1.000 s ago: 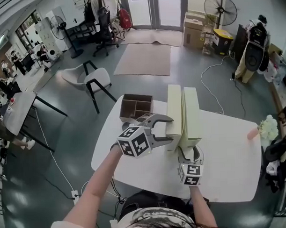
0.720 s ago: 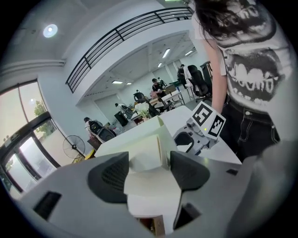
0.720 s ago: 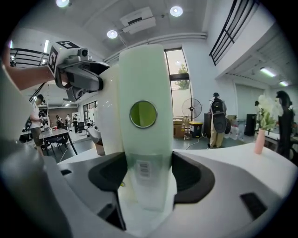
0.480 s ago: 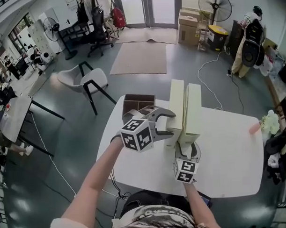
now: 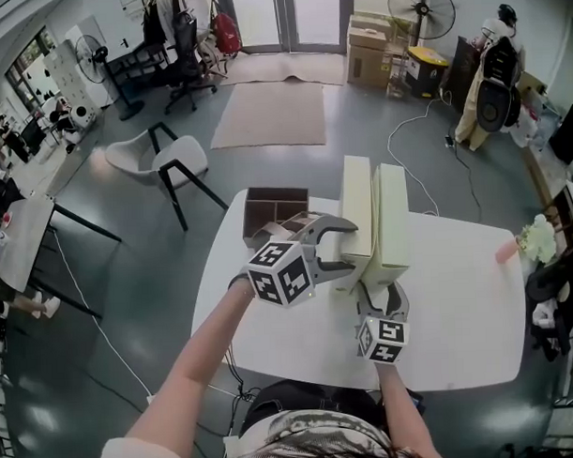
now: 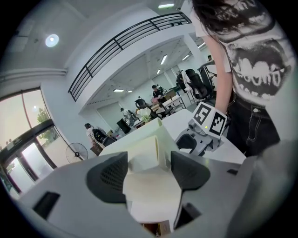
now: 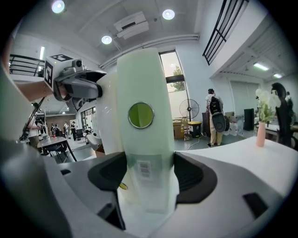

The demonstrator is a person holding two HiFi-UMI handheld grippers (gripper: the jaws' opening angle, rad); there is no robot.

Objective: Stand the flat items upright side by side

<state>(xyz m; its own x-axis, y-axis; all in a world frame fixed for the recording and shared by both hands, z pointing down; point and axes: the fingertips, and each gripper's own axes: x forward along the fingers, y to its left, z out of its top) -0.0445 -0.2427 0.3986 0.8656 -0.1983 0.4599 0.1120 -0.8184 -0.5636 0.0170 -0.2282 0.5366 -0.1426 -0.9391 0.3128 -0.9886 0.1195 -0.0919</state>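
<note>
Nearest the person, the right claw [image 5: 382,295] pinches the near spine of the right file box [image 5: 393,215] low down. In the right gripper view its pads press either side of the pale spine, just under the barcode label [image 7: 145,168] and below the round green finger hole [image 7: 140,115].

Just beyond and to the left, the left claw [image 5: 347,250] comes in from the side. Its jaws are closed on the lower near corner of the left file box [image 5: 357,207]. In the left gripper view the cream box end [image 6: 148,155] fills the gap between the two dark pads.

Both boxes stand upright on the white bench [image 5: 463,306], long faces touching, spines toward the person.

Over the last second very little has changed. The boxes were already upright and touching, and they remain so. Both claws keep the same holds, with the jaws no wider or narrower. The left claw has crept slightly further onto its corner. The rest of the apparent shift looks like the head camera moving, not the boxes.

For the task, this suggests the standing-up is essentially done and the pair is only being steadied or squared. What seems left is to let go without tipping either box. They are tall and narrow, so a sideways drag on release could topple one.

Further back, a brown wooden organiser [image 5: 272,211] sits at the bench's far left edge, well apart from the boxes. A small vase of flowers [image 5: 538,244] stands at the far right.
</note>
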